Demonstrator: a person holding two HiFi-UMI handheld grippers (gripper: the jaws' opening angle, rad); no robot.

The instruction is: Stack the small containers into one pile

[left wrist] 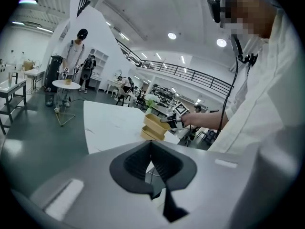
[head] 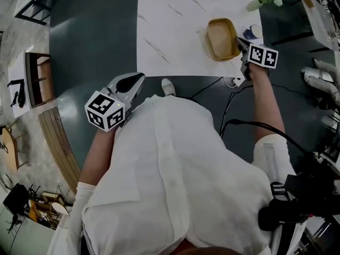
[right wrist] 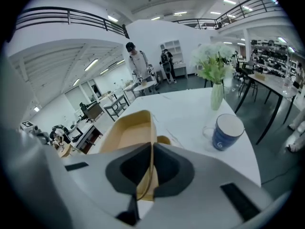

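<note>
Right gripper view: yellow container (right wrist: 125, 131) wall pinched between right gripper (right wrist: 150, 150) jaws.

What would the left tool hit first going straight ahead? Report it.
Probably the yellow containers on the white table, one of them gripped by the right tool; depth is unclear.

The table (head: 175, 31) is smooth white marble-look with grey veins. The yellow container (right wrist: 126, 132) looks matt plastic; the blue mug (right wrist: 228, 131) at far right is glossy ceramic.

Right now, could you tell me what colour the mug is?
The mug is blue; right gripper view.
</note>
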